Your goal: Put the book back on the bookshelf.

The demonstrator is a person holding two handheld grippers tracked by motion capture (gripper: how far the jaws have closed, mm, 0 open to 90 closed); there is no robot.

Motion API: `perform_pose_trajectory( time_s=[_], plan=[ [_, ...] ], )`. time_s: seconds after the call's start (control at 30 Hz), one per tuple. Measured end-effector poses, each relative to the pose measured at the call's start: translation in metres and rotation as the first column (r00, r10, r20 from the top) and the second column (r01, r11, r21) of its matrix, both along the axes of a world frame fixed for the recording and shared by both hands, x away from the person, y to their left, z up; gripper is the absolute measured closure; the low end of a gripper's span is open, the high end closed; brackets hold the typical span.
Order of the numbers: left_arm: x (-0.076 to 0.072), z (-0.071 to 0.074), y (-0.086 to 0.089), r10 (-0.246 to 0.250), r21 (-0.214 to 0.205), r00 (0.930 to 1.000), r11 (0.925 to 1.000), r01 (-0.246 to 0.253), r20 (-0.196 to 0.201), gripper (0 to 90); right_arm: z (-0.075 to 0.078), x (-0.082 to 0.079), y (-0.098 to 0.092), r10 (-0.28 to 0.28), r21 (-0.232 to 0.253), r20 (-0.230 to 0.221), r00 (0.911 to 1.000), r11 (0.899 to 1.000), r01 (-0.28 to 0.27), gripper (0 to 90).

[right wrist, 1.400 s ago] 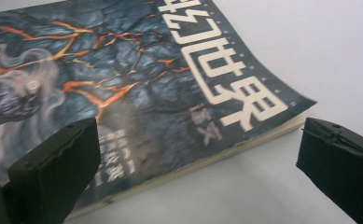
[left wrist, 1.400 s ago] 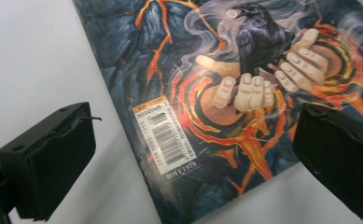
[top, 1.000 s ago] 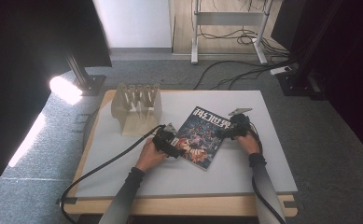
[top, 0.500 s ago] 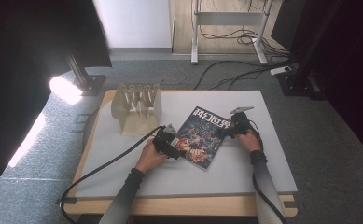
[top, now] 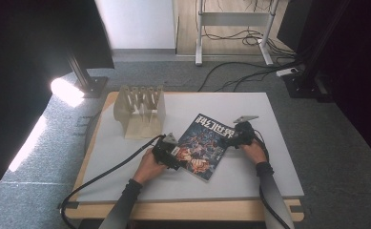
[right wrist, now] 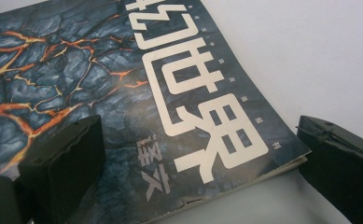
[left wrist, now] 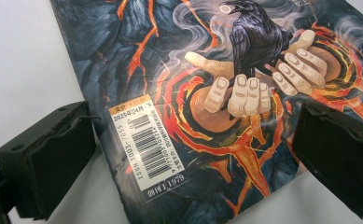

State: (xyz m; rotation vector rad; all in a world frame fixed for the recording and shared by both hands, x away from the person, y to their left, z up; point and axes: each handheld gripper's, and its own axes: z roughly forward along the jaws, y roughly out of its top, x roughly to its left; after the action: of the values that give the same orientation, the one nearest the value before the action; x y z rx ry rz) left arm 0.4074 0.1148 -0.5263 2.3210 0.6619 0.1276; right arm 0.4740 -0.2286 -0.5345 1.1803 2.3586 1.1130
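The magazine [top: 205,146] is seen lying flat and closed, cover up and askew, on the white table top [top: 269,181], nearer its front edge than its back edge and roughly midway between the side edges. It has not been lifted; judging by this, the work is at its start, with the grasp not yet made and the move to the wooden slotted rack [top: 140,112], near the back left corner, possibly still to come. The left gripper [left wrist: 188,154] is held with its jaws spread wide, straddling the barcode corner without pinching it. The right gripper [right wrist: 198,168] is likewise spread, its jaws set either side of the title corner; whether a jaw touches the cover cannot be told.
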Motion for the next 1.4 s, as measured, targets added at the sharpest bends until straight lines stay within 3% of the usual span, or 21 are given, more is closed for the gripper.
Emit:
perform_pose_trajectory(
  time_s=[0.27, 0.6, 0.77, 0.9, 1.03, 1.1, 1.2, 1.4],
  plan=[
    [-0.024, 0.000, 0.015, -0.017, -0.001, 0.9999, 0.9999, 0.017, 0.000, 0.0, 0.000, -0.033, 0.012, 0.007, -0.010, 0.010, 0.9999, 1.000, -0.007, 1.5],
    [-0.050, 0.000, 0.024, -0.024, -0.003, 0.9997, 0.9997, 0.024, 0.005, 0.0, 0.001, -0.061, 0.023, 0.012, -0.020, 0.020, 0.9997, 1.000, -0.012, 1.4],
    [-0.060, -0.001, 0.023, -0.025, -0.004, 0.9997, 0.9997, 0.025, 0.009, 0.0, 0.006, -0.079, 0.022, -0.028, -0.073, 0.030, 0.9992, 0.997, 0.030, 0.0],
    [-0.070, 0.000, 0.020, -0.032, 0.000, 0.9995, 0.9995, 0.032, 0.007, 0.0, 0.008, -0.095, 0.010, -0.064, -0.086, 0.034, 0.9974, 0.994, 0.067, 0.0],
    [-0.082, 0.000, 0.015, -0.086, 0.026, 0.9961, 0.9960, 0.085, 0.022, 0.0, 0.003, -0.100, -0.004, -0.112, -0.132, 0.029, 0.9933, 0.985, 0.115, 0.0],
    [-0.082, 0.001, 0.015, -0.112, 0.033, 0.9936, 0.9933, 0.111, 0.015, 0.0, 0.002, -0.100, -0.004, -0.115, -0.132, 0.024, 0.9931, 0.984, 0.117, 0.0],
    [-0.074, 0.006, 0.022, -0.142, 0.019, 0.9892, 0.9896, 0.143, -0.035, 0.0, 0.000, -0.097, -0.002, -0.117, -0.116, 0.022, 0.9929, 0.986, 0.119, 0.0],
    [-0.051, 0.016, 0.048, -0.081, 0.066, 0.9937, 0.9949, 0.076, 0.077, 0.0, 0.002, -0.091, 0.001, -0.121, -0.134, 0.029, 0.9922, 0.983, 0.124, 0.0]
  ],
)
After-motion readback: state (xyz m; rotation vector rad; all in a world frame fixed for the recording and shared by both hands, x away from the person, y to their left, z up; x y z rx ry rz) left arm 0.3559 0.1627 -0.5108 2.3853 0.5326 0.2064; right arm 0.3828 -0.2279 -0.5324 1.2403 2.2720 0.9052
